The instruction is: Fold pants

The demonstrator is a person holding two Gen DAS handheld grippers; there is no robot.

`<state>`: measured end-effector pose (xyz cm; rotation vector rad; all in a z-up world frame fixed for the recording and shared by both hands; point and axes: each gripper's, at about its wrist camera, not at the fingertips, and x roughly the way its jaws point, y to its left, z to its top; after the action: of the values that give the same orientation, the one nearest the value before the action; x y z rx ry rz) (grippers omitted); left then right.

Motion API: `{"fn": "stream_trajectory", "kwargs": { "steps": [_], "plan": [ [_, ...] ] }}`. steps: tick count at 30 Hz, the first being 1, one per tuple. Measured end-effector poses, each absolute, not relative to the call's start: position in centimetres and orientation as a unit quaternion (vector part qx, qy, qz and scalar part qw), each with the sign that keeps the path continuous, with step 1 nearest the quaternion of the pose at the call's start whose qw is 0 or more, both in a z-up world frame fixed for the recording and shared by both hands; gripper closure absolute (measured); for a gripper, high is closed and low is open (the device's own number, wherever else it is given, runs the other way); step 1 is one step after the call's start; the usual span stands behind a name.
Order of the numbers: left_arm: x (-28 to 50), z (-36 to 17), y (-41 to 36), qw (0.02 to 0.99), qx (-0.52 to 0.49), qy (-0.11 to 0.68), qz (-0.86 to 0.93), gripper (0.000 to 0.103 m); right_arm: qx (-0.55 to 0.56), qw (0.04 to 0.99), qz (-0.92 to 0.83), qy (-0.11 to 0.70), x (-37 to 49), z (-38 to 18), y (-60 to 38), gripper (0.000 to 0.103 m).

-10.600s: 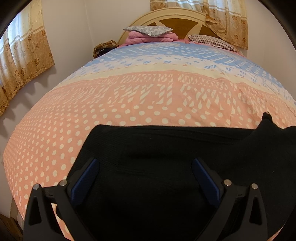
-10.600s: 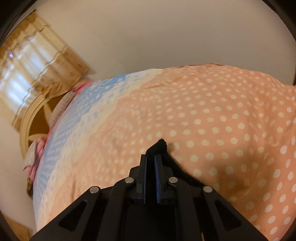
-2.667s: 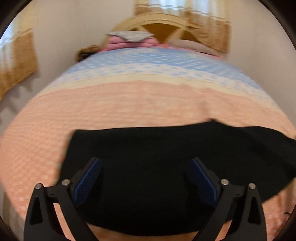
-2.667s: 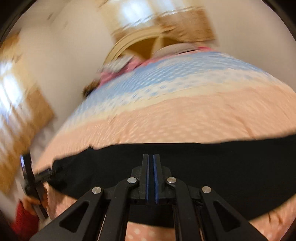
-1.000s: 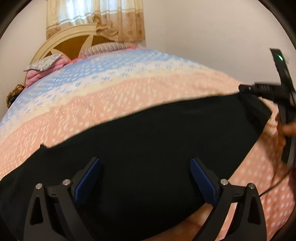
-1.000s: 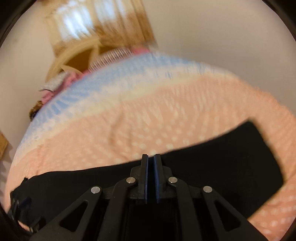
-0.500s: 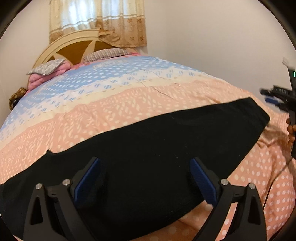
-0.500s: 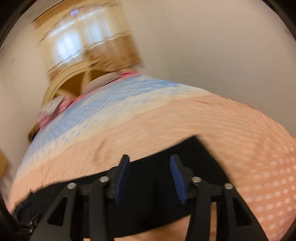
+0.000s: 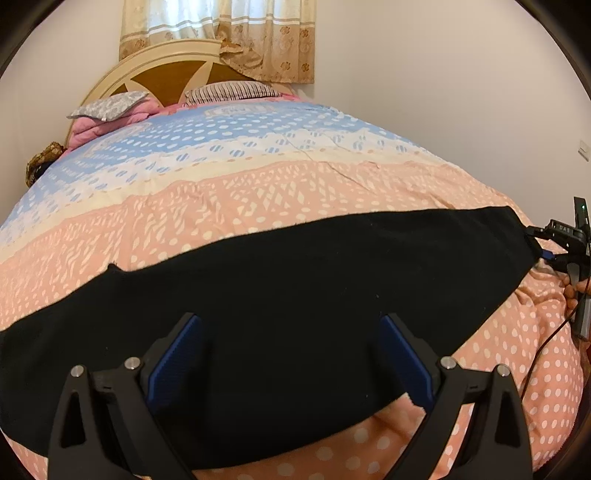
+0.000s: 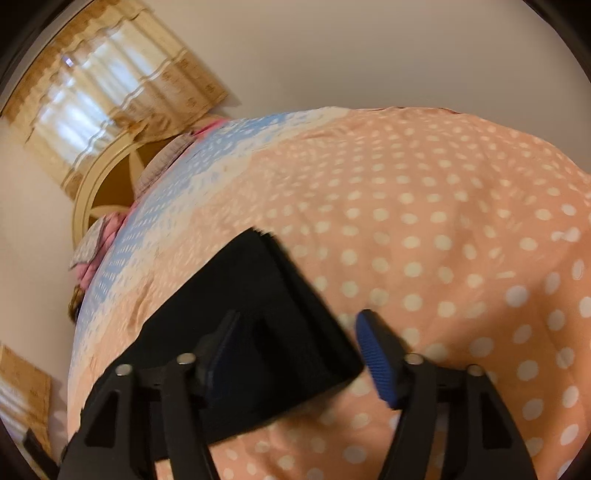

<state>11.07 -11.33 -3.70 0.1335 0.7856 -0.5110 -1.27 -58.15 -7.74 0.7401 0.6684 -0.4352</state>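
Observation:
The black pants [image 9: 295,295] lie flat as a long band across the near part of the bed, on the pink dotted bedspread [image 9: 258,206]. My left gripper [image 9: 291,354] is open and empty, hovering over their middle. My right gripper [image 10: 295,347] is open over the pants' right end [image 10: 251,295]; nothing is between its blue pads [image 10: 373,354]. In the left wrist view the right gripper [image 9: 565,243] shows at the far right, just at the pants' end corner.
The wooden headboard [image 9: 166,70] with pillows [image 9: 229,90] and a pink blanket [image 9: 110,122] stands at the far end. Curtains [image 9: 221,33] hang above it. A wall runs close along the bed's right side. The bedspread's blue band [image 9: 221,136] lies beyond the pants.
My right gripper was shut on the pants' end a second ago; it has opened, let go and swung to the right end. The pants now lie spread flat. My left gripper stays open.

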Motion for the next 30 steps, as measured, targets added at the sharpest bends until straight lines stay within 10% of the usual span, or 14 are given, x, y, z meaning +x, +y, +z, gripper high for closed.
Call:
{"fn": "stream_trajectory", "kwargs": {
  "steps": [4,10,30],
  "plan": [
    [10.8,-3.5,-10.6,0.891,0.062,0.377,-0.246,0.004,0.308,0.862,-0.209,0.344,-0.4,-8.4,-56.4,0.038],
    [10.9,-3.3,-8.4,0.896,0.039,0.377,-0.231,0.004,0.265,0.865,-0.222,0.365,-0.6,-7.9,-54.6,0.083],
    [11.5,-2.8,-2.2,0.909,-0.014,0.365,-0.201,0.004,0.029,0.929,-0.017,0.368,9.0,-0.2,-28.6,0.087]
  ]
}}
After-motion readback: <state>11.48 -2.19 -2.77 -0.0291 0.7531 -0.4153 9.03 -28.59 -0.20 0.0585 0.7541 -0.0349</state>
